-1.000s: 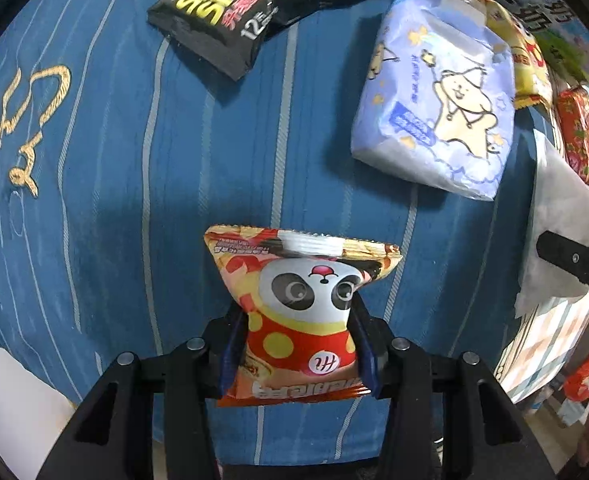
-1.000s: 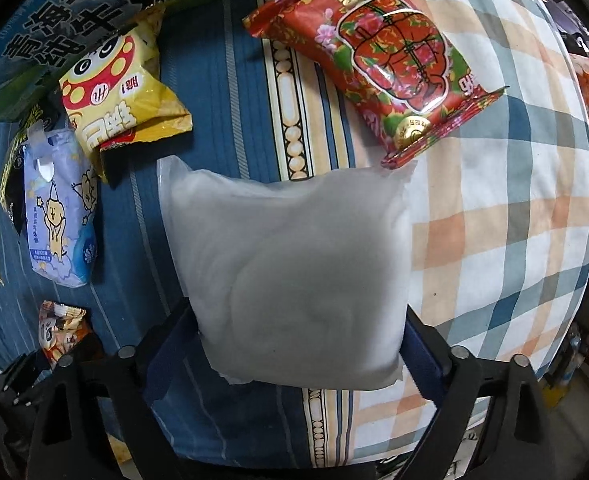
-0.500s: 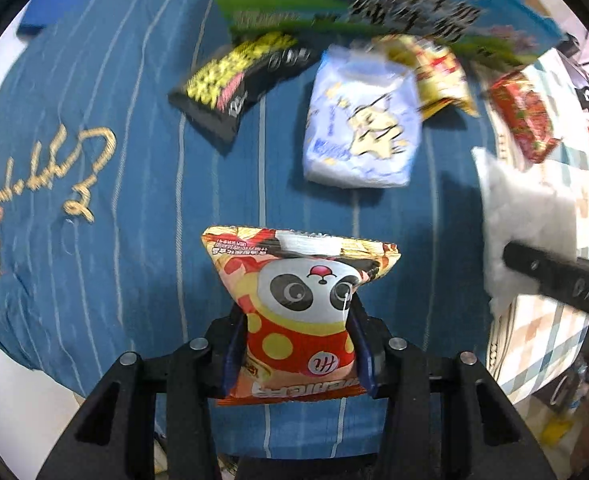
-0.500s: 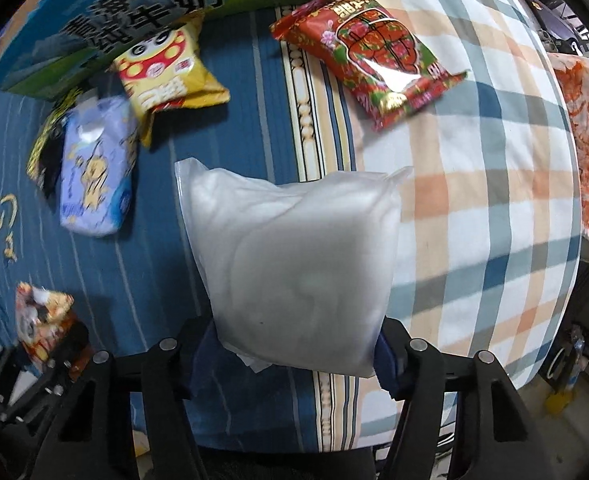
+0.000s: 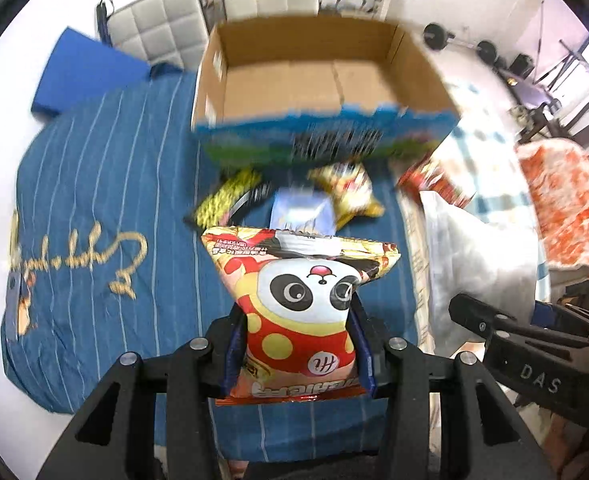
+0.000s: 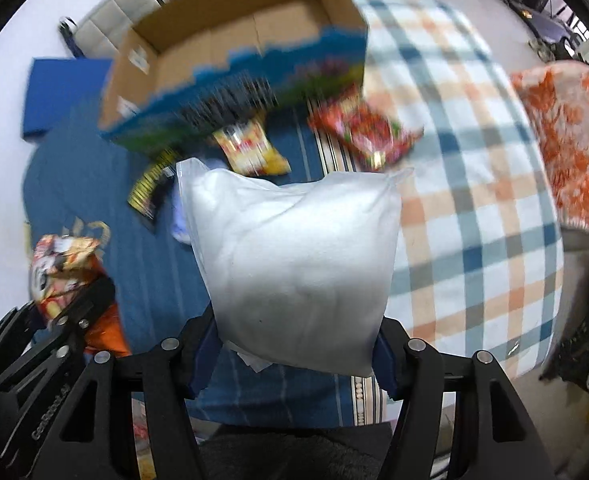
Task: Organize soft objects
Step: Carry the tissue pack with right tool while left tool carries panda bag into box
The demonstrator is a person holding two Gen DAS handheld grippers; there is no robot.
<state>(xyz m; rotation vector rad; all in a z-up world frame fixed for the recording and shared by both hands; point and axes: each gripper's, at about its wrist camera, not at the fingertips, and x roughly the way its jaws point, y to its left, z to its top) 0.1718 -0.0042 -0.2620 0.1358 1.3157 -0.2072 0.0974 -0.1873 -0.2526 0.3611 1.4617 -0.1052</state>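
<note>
Above the blue striped bedspread (image 5: 94,184), the left gripper (image 5: 298,344) pinches a panda snack packet (image 5: 302,300) while the right gripper (image 6: 294,344) clamps a white padded bag (image 6: 294,256); the open cardboard box (image 5: 318,76) waits ahead. The slippery bag (squeezed low) could slide out in transit. "DAS" is readable on the right gripper; the box print is blurred.
</note>
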